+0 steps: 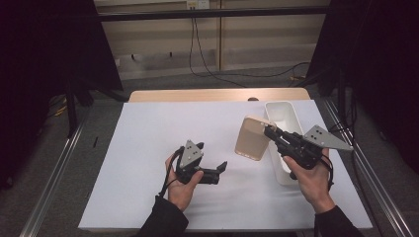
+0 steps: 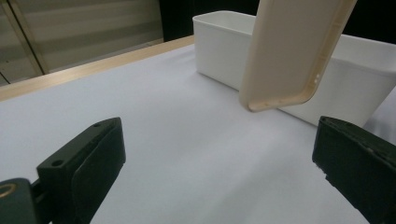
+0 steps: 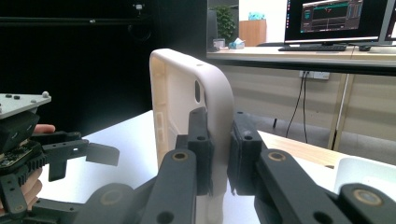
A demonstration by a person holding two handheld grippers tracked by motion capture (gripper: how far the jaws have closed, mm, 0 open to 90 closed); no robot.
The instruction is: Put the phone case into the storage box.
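Note:
A beige phone case point(image 1: 252, 138) hangs in the air just left of a long white bin point(image 1: 298, 120), with my right gripper point(image 1: 269, 131) shut on its edge. In the right gripper view the two pads clamp the case's rim point(image 3: 187, 93), and the case stands upright. My left gripper point(image 1: 213, 157) rests low over the white sheet, pointing right toward the case, its jaws wide open with nothing between them. In the left gripper view the case point(image 2: 289, 51) hangs ahead and above the open jaws, in front of the bin point(image 2: 215, 42).
A white sheet point(image 1: 158, 128) covers the wooden table point(image 1: 217, 95). The bin stands at the right, lengthwise toward the far edge. Metal rails run along both sides of the table. Cables lie on the floor beyond.

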